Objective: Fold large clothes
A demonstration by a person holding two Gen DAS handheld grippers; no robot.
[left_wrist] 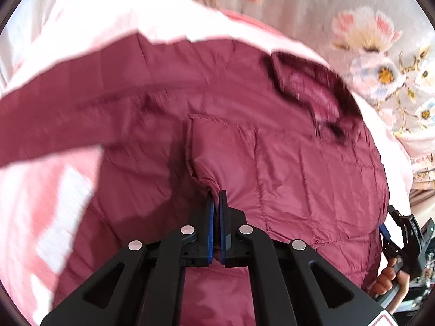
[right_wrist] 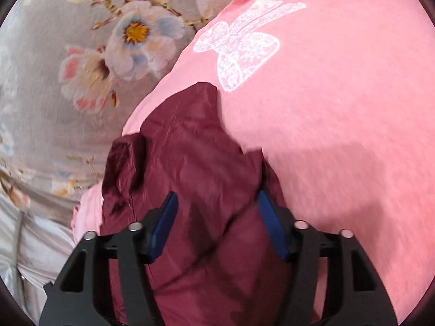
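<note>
A maroon quilted jacket [left_wrist: 272, 149] lies spread on a pink sheet [left_wrist: 35, 203], with one sleeve [left_wrist: 68, 114] stretched to the left and its dark collar [left_wrist: 307, 87] at the upper right. My left gripper [left_wrist: 216, 194] is shut on a pinched fold in the middle of the jacket. My right gripper [left_wrist: 387, 228] is at the jacket's right edge, with a hand [left_wrist: 386, 279] on its handle. In the right wrist view, a thick bunch of the jacket [right_wrist: 195, 163] fills the gap between the blue pads [right_wrist: 168, 212] of my right gripper [right_wrist: 217, 203], which is closed on it.
The pink sheet [right_wrist: 326, 108] carries a white bow print [right_wrist: 239, 46]. A grey floral bedcover [right_wrist: 68, 108] lies beyond it, also seen as floral cloth [left_wrist: 380, 40] at the top right. White bedding [right_wrist: 32, 244] hangs at the lower left.
</note>
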